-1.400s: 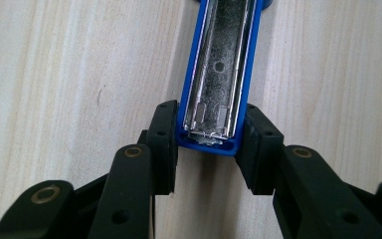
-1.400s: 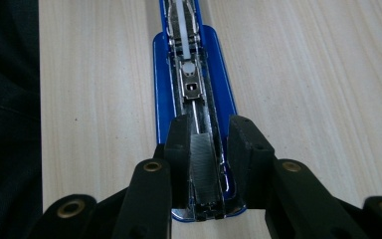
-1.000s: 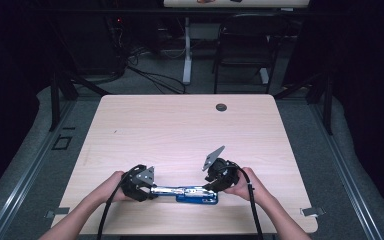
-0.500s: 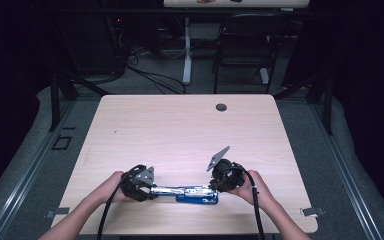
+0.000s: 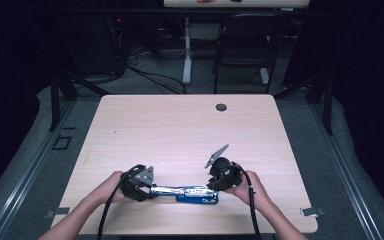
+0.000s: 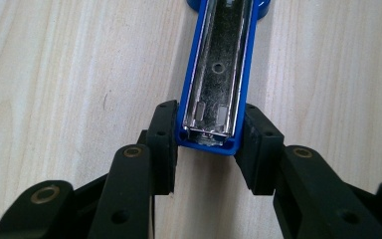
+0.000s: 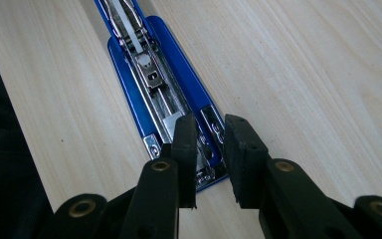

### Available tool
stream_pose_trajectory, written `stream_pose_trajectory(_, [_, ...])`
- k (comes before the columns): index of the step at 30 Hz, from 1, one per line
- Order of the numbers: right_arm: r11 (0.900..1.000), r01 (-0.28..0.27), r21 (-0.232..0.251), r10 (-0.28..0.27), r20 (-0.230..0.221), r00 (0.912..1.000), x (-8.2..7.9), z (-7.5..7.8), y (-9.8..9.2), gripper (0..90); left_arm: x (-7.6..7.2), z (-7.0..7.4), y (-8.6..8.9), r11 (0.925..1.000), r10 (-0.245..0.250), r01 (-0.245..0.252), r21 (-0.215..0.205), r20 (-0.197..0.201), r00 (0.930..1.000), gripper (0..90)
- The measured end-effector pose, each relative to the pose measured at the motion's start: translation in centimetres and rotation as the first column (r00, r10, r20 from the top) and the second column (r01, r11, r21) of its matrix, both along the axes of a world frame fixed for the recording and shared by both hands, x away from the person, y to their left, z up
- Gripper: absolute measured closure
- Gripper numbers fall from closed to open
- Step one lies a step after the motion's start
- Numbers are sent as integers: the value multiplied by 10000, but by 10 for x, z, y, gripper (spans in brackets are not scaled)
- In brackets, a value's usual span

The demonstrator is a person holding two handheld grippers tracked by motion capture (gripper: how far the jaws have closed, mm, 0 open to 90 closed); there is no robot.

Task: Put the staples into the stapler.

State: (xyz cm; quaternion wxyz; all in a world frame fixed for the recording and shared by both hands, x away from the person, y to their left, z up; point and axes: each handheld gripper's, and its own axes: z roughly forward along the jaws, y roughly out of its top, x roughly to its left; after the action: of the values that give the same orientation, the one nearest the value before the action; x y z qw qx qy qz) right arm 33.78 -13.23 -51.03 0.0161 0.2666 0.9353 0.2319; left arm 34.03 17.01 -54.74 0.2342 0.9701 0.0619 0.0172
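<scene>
Two hand-held grippers work on one opened blue stapler [image 5: 190, 192] near the tabletop's [image 5: 180, 135] six-o'clock edge. The left hand-held gripper [image 6: 206, 149] clamps the blue end of the stapler's folded-out top arm, one pad pressed on each side wall. The right hand-held gripper [image 7: 210, 144] has its jaws narrowly parted over the metal rear end of the stapler's base, the left pad down on the metal works; they closed and then eased a little wider within the last second, and I cannot tell whether they grip anything.

Compared with a second ago, the right hand-held gripper sits slightly nearer four o'clock, with its grey plate [image 5: 216, 155] tilted more; the left one and the stapler lie as before.

Count: two hands, two cables, one stapler, one dark round grommet [image 5: 221, 107] toward twelve o'clock.

Pads are black, blocky and matte. The stapler is glossy blue plastic around a shiny steel channel, long and narrow, its base rounded at the corners. Pale wood grain covers the tabletop, a rectangle with soft corners.
</scene>
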Motion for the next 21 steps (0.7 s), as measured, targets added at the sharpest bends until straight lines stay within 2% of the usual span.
stream_pose_trajectory(2, [10000, 25, -12, -25, -62, 10000, 0, 0, 2, 743, -1, 1, 0, 10000, -5, 6, -38, 179, 9998, 638])
stream_pose_trajectory(4, [10000, 49, -58, -49, -35, 10000, 1, 0, 3, 726, -1, 2, 0, 10000, -11, 11, -29, 110, 9999, 637])
stream_pose_trajectory(6, [9998, 177, 113, -176, -106, 9998, 2, 0, 4, 708, -1, 2, 0, 10000, -9, 10, -26, 130, 9999, 637])
stream_pose_trajectory(13, [9984, 441, 345, -430, -315, 9986, 7, -1, 4, 585, -2, 5, -3, 9998, 44, -47, 182, 146, 9999, 636])
stream_pose_trajectory(21, [9976, 501, 469, -487, -285, 9984, 8, 1, 5, 545, -5, 6, -4, 9996, 178, -185, 196, 329, 9993, 634])
